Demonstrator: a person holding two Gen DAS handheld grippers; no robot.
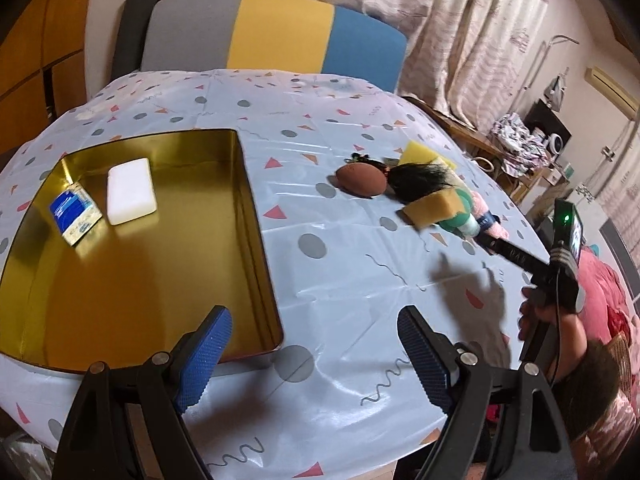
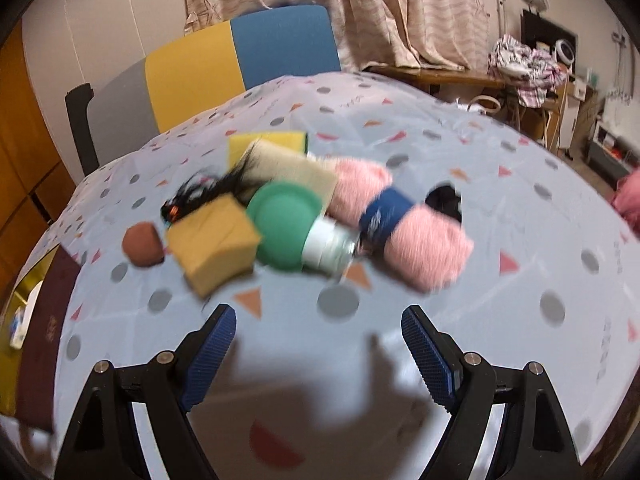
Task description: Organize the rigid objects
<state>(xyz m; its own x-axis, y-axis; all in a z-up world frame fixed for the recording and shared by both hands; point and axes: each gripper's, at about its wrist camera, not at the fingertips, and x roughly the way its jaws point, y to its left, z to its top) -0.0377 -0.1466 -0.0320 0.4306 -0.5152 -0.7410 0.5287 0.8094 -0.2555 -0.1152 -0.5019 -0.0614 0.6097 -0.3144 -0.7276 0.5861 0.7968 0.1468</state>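
Note:
A gold tin tray (image 1: 120,272) lies at the table's left, holding a white block (image 1: 130,191) and a blue packet (image 1: 75,213). My left gripper (image 1: 314,354) is open and empty over the tray's near right corner. My right gripper (image 2: 318,354) is open and empty above the cloth, just short of a pile: a green-capped bottle (image 2: 294,230), a tan sponge (image 2: 214,242), a brown egg-shaped object (image 2: 142,244), a pink yarn roll (image 2: 404,224), a black-bristled brush (image 2: 256,172) and a yellow sponge (image 2: 256,144). The right wrist view is blurred.
The table wears a pale blue patterned cloth (image 1: 352,272). A grey, yellow and blue chair (image 1: 276,32) stands behind it. The tray's dark red lid (image 2: 44,340) lies at the left in the right wrist view. Curtains and cluttered shelves are at the right.

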